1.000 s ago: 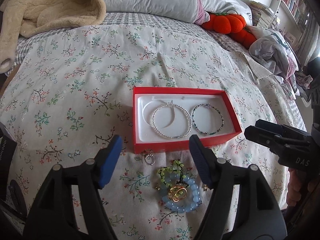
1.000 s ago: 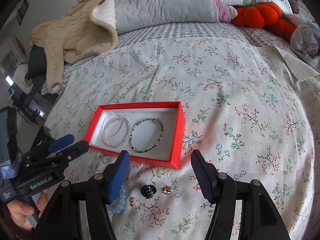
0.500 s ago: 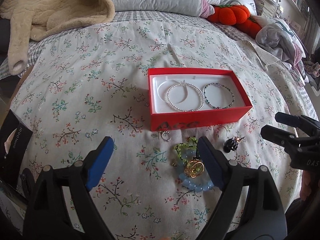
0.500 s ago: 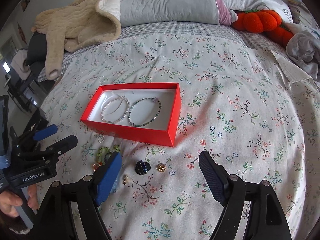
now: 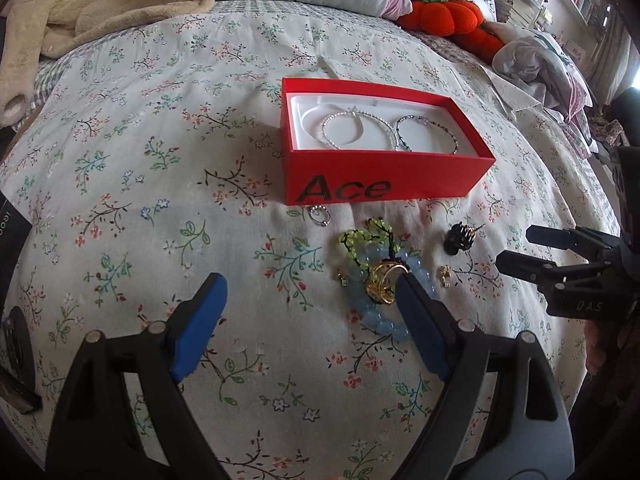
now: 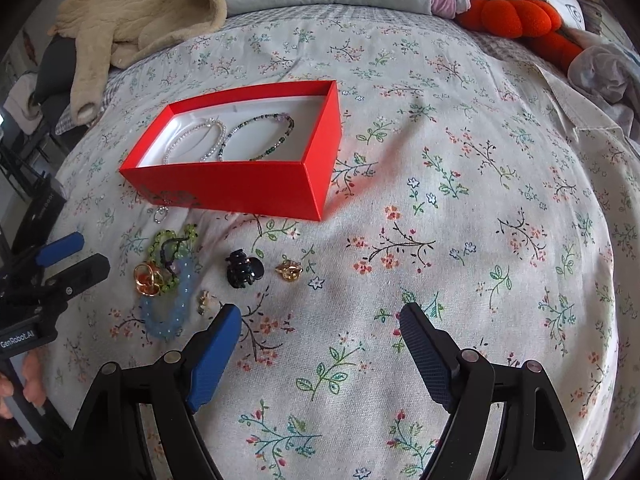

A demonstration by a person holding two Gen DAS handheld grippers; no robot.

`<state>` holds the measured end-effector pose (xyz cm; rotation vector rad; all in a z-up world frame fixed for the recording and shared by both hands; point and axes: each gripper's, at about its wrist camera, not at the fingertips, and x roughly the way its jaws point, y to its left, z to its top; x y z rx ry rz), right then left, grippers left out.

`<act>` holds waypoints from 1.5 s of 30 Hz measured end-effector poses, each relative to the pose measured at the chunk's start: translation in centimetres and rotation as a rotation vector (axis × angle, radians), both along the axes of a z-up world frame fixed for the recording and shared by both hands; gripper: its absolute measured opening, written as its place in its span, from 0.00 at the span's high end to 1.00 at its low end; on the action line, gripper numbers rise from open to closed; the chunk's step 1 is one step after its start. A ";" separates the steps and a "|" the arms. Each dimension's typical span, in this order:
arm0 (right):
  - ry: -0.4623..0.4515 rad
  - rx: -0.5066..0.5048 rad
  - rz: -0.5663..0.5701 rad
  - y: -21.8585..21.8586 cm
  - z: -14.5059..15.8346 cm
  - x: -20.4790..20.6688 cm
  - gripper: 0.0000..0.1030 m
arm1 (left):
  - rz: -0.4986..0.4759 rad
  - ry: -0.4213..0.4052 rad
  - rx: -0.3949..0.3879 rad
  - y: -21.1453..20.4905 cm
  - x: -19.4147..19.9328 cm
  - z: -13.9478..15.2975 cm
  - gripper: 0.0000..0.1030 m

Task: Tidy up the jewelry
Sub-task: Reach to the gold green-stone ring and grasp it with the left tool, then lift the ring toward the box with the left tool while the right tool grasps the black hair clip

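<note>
- Done, as far as can be judged: two bracelets already lie in the red box (image 5: 384,184) on the floral bedcover (image 5: 140,200), a pearl-white bracelet (image 5: 356,130) and a dark beaded bracelet (image 5: 426,134)
- Left to do: the loose pieces in front of the box, namely a small silver ring (image 5: 320,215), a green bead bracelet (image 5: 362,240) tangled with a blue bead bracelet (image 6: 170,312), gold rings (image 5: 383,282) on top of them, a black hair claw (image 6: 243,268), a gold piece (image 6: 289,271) and a small gold earring (image 6: 205,301)
- The left gripper (image 5: 310,300) is wide and empty, its right finger just beside the gold rings
- The right gripper (image 6: 320,326) is also wide, holding nothing, near the earring
- The task seems at an early stage
</note>
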<state>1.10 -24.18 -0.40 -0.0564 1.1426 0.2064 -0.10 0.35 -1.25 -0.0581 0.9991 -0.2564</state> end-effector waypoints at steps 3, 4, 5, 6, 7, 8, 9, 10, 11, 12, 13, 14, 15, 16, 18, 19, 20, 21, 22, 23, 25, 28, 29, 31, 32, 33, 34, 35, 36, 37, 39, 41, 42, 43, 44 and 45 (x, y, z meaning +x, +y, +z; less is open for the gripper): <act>0.009 -0.010 0.004 -0.2 -0.5 -0.2 0.20 | -0.054 0.022 -0.023 -0.6 -0.2 -0.7 0.16; 0.011 -0.012 0.007 -0.2 -0.7 -0.1 0.20 | -0.066 0.026 -0.028 -0.8 -0.3 -0.9 0.16; 0.012 -0.014 0.009 -0.2 -0.8 -0.2 0.20 | -0.077 0.028 -0.030 -1.0 -0.4 -1.0 0.16; 0.014 -0.018 0.011 -0.2 -0.8 -0.2 0.20 | -0.089 0.029 -0.032 -1.2 -0.4 -1.2 0.16; 0.016 -0.023 0.014 -0.1 -0.9 -0.2 0.20 | -0.103 0.029 -0.037 -1.4 -0.4 -1.3 0.16; 0.021 -0.028 0.018 0.0 -1.0 -0.2 0.20 | -0.114 0.029 -0.045 -1.6 -0.5 -1.4 0.17; 0.024 -0.032 0.019 0.0 -1.0 -0.1 0.20 | -0.124 0.030 -0.054 -1.7 -0.3 -1.5 0.19; 0.027 -0.034 0.018 0.0 -1.0 -0.1 0.20 | -0.135 0.030 -0.062 -1.9 -0.3 -1.5 0.24; 0.030 -0.035 0.016 0.0 -1.0 -0.1 0.20 | -0.147 0.031 -0.067 -2.1 -0.3 -1.6 0.28; 0.033 -0.033 0.015 0.0 -1.0 -0.1 0.20 | -0.158 0.029 -0.068 -2.4 -0.3 -1.5 0.34; 0.036 -0.031 0.016 0.0 -1.0 -0.1 0.20 | -0.169 0.027 -0.066 -2.6 -0.3 -1.6 0.40; 0.037 -0.031 0.015 0.0 -1.0 -0.1 0.20 | -0.179 0.026 -0.063 -2.9 -0.3 -1.6 0.43; 0.038 -0.034 0.015 0.0 -1.0 -0.1 0.20 | -0.186 0.027 -0.059 -3.2 -0.3 -1.7 0.48; 0.040 -0.037 0.015 0.0 -1.1 -0.1 0.20 | -0.192 0.030 -0.057 -3.3 -0.2 -1.8 0.53; 0.051 -0.041 0.013 -0.1 -1.2 -0.1 0.20 | -0.206 0.039 -0.055 -3.7 -0.2 -2.1 0.59; 0.057 -0.039 0.012 -0.1 -1.3 -0.1 0.20 | -0.209 0.039 -0.048 -3.8 -0.2 -2.1 0.60; 0.062 -0.037 0.012 -0.1 -1.4 -0.1 0.20 | -0.209 0.034 -0.042 -3.9 -0.2 -2.1 0.60; 0.065 -0.034 0.011 -0.2 -1.4 -0.1 0.20 | -0.209 0.032 -0.038 -4.0 -0.2 -2.1 0.60; 0.066 -0.034 0.011 -0.2 -1.4 -0.1 0.20 | -0.207 0.031 -0.037 -4.0 -0.1 -2.1 0.60; 0.065 -0.034 0.011 -0.2 -1.4 -0.1 0.20 | -0.205 0.031 -0.038 -4.0 0.0 -2.1 0.60; 0.062 -0.037 0.010 -0.3 -1.3 -0.1 0.20 | -0.199 0.029 -0.037 -4.0 0.1 -2.1 0.60; 0.062 -0.033 0.007 -0.4 -1.3 -0.1 0.20 | -0.195 0.023 -0.032 -4.1 0.2 -2.0 0.65; 0.063 -0.033 0.007 -0.4 -1.3 -0.1 0.20 | -0.197 0.022 -0.029 -4.1 0.3 -2.0 0.67; 0.063 -0.034 0.008 -0.4 -1.3 -0.1 0.20 | -0.202 0.010 -0.019 -4.3 0.2 -1.8 0.71; 0.063 -0.036 0.008 -0.3 -1.4 -0.1 0.20 | -0.206 0.005 -0.014 -4.3 0.2 -1.7 0.71; 0.062 -0.036 0.008 -0.3 -1.4 -0.1 0.20 | -0.210 0.002 -0.011 -4.3 0.1 -1.6 0.71; 0.062 -0.036 0.008 -0.2 -1.4 -0.1 0.20 | -0.210 -0.001 -0.010 -4.3 0.0 -1.5 0.71; 0.062 -0.035 0.008 -0.2 -1.4 -0.1 0.20 | -0.210 -0.005 -0.010 -4.3 -0.1 -1.4 0.71; 0.061 -0.035 0.008 -0.1 -1.4 0.0 0.20 | -0.209 -0.006 -0.010 -4.2 -0.1 -1.3 0.71; 0.060 -0.034 0.008 0.0 -1.3 0.0 0.20 | -0.207 -0.007 -0.011 -4.1 -0.1 -1.2 0.71; 0.057 -0.030 0.008 0.2 -1.3 0.2 0.20 | -0.198 -0.008 -0.012 -3.8 -0.1 -1.0 0.71; 0.052 -0.023 0.012 0.6 -1.1 0.3 0.20 | -0.182 -0.008 -0.014 -3.3 0.0 -0.9 0.71; 0.050 -0.020 0.015 0.8 -1.0 0.4 0.20 | -0.175 -0.006 -0.016 -3.1 0.0 -0.8 0.71; 0.049 -0.018 0.020 1.1 -1.0 0.5 0.20 | -0.167 -0.002 -0.019 -2.8 0.0 -0.8 0.71; 0.048 -0.016 0.026 1.5 -1.0 0.6 0.20 | -0.160 0.003 -0.022 -2.6 0.1 -0.8 0.71; 0.046 -0.014 0.031 1.8 -0.9 0.7 0.20 | -0.151 0.008 -0.023 -2.3 0.1 -0.9 0.71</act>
